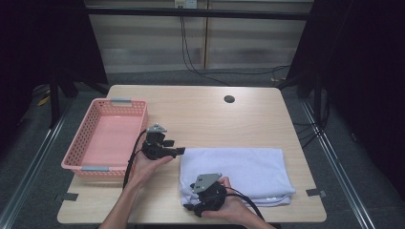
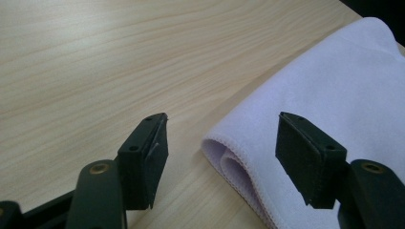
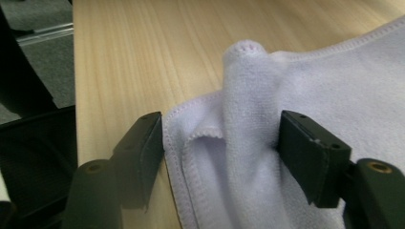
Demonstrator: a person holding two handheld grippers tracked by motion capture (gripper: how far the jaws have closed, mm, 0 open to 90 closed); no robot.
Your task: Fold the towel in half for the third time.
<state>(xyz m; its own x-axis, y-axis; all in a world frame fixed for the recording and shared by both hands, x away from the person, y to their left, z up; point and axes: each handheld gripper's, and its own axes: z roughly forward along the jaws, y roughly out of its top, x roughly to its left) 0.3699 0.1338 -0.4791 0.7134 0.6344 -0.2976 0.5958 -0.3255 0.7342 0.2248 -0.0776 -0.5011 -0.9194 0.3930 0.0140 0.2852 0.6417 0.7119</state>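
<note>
- Nearest the camera in the high view: the person's two forearms, coming in from the bottom edge, each hand carrying a gripper.
- Far left of the wooden table [image 1: 205,109]: a pink plastic basket [image 1: 83,138] with perforated walls and a grey handle at each short end. Nothing lies in it.
- Just right of the basket: the left gripper [image 1: 177,151], held level and aimed at the towel's left end.
- Left gripper view: jaws spread wide, nothing between the pads. The left pad sits over bare tabletop; the right pad sits over the towel's top surface. The folded corner of the towel [image 2: 334,109] lies ahead of the gap and shows two stacked hemmed layers.
- Centre to right of the table: a white folded towel [image 1: 239,167], lying flat towards the near edge, long side running left to right. Its left end is just beside the left gripper.
- At the towel's near left corner: the right gripper [image 1: 191,206], close to the table's front edge, its grey plate facing up.
- Right gripper view: jaws spread, straddling a raised ridge of towel [image 3: 248,143] at the hemmed corner. Cloth fills the gap; the right pad looks to be touching the ridge, the left pad sits at the hem. Not pinched flat.
- Beyond the towel: a round cable hole [image 1: 229,99] in the tabletop near the far edge.
</note>
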